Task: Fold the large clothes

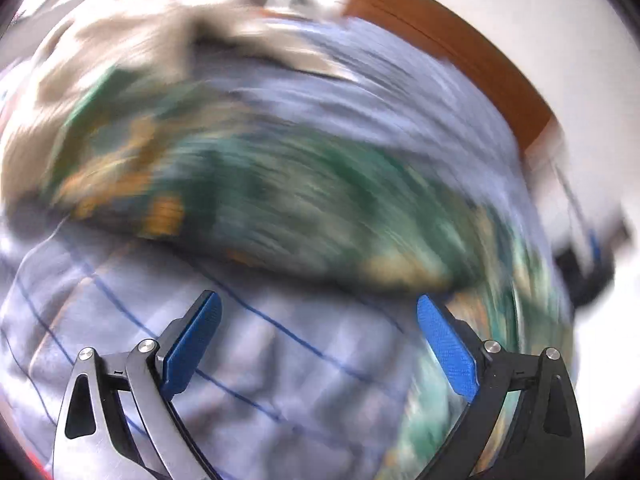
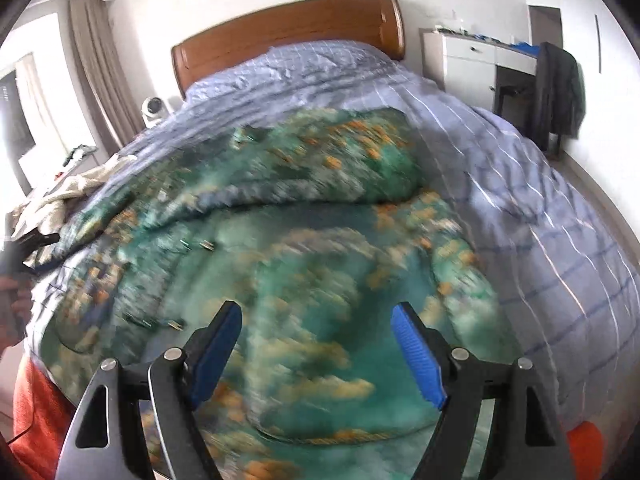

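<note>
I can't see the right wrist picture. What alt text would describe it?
A green garment with orange floral print lies spread on a bed covered by a pale blue checked quilt. The right gripper hangs above it, jaws open and empty. Behind stand a wooden headboard and a white desk.

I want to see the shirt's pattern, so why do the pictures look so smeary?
Left wrist view: green patterned garment heavily streaked by motion blur, only the fingers sharp. Right wrist view: garment milder blur, headboard fairly clear; fisheye bends both.
</note>
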Motion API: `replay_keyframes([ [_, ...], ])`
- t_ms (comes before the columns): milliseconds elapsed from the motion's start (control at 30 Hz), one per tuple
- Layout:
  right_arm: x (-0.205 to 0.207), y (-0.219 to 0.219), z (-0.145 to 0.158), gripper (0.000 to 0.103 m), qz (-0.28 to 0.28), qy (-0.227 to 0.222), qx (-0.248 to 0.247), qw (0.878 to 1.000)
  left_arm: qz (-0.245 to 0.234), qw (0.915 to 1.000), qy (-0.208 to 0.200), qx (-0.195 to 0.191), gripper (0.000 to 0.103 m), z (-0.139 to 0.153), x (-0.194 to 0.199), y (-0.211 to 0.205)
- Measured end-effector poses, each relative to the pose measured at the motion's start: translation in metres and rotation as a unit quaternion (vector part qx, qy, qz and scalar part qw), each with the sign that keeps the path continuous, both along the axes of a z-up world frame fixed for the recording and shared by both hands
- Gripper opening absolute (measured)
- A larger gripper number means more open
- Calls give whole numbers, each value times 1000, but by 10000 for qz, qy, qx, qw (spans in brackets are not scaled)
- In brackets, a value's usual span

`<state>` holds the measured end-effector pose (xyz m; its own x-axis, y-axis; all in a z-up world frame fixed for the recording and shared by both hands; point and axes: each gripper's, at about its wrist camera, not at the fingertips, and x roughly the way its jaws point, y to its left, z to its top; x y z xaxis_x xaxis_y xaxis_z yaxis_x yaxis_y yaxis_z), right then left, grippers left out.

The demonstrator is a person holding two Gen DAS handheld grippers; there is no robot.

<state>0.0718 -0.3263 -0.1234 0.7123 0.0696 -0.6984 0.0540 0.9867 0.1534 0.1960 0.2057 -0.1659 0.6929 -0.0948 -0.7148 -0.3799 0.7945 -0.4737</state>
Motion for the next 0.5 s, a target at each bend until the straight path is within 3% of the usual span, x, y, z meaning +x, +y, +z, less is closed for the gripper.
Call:
replay_keyframes([
  [133,5,28,8,79,387,-119,-22,9992,1238,9904,34,-618,98,-24,6,58],
  [267,3,50,0,79,694,11,-111,9975,1919,9778,-65,-841,92,-35,6,83],
  [300,2,53,-3,79,732,64,-97,9973,1938,9781,-66,-759,71,-34,5,83],
  [333,1,56,-7,79,756,129,-70,9970,1844,9805,-40,-683,39,-34,7,81],
  [367,0,57,-10,79,766,191,-31,9969,1721,9830,54,-639,26,-34,11,79],
  [400,-1,57,-14,79,763,241,15,9968,1674,9840,84,-609,15,-34,12,77],
  [500,-4,56,-21,79,697,350,154,9968,1640,9862,-14,-229,10,-11,4,62],
])
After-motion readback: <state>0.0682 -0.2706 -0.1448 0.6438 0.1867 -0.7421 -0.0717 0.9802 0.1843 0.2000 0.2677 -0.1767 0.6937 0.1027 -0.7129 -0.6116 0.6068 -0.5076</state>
